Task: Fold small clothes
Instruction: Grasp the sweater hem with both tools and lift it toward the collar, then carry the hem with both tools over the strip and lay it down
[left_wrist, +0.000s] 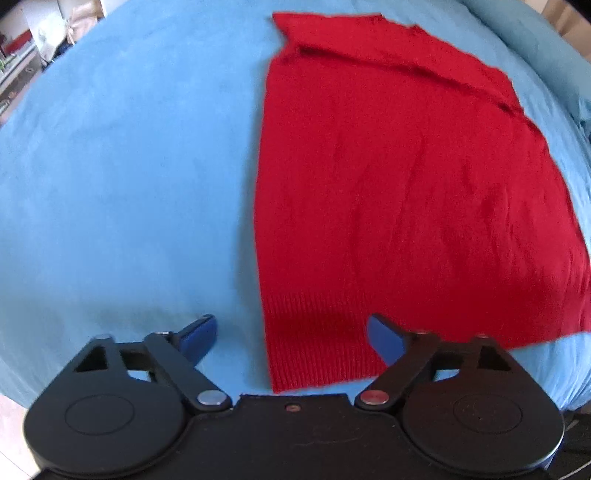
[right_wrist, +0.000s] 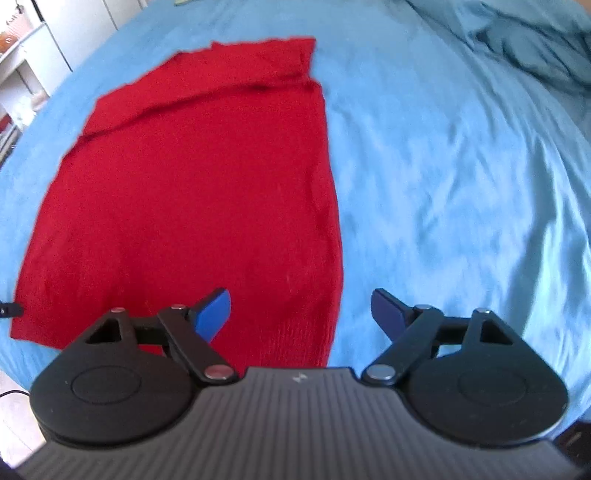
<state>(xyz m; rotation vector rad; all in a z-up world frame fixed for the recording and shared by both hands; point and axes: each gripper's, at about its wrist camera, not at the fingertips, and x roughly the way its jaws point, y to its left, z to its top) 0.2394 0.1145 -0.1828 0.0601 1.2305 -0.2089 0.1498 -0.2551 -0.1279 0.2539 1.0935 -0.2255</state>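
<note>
A red knitted garment (left_wrist: 399, 192) lies flat on the blue bed cover (left_wrist: 129, 166), its ribbed hem toward me and a fold lying across its far end. My left gripper (left_wrist: 291, 341) is open above the hem's near left corner, holding nothing. In the right wrist view the same garment (right_wrist: 199, 184) fills the left half. My right gripper (right_wrist: 301, 315) is open above the hem's near right corner, holding nothing; its left fingertip (right_wrist: 216, 314) is over the cloth and the right one is over the cover.
The blue cover (right_wrist: 461, 184) spreads wide to both sides of the garment. A rumpled blue pillow or blanket (right_wrist: 528, 48) lies at the far right. White shelves and furniture (right_wrist: 26, 62) stand past the bed's left edge.
</note>
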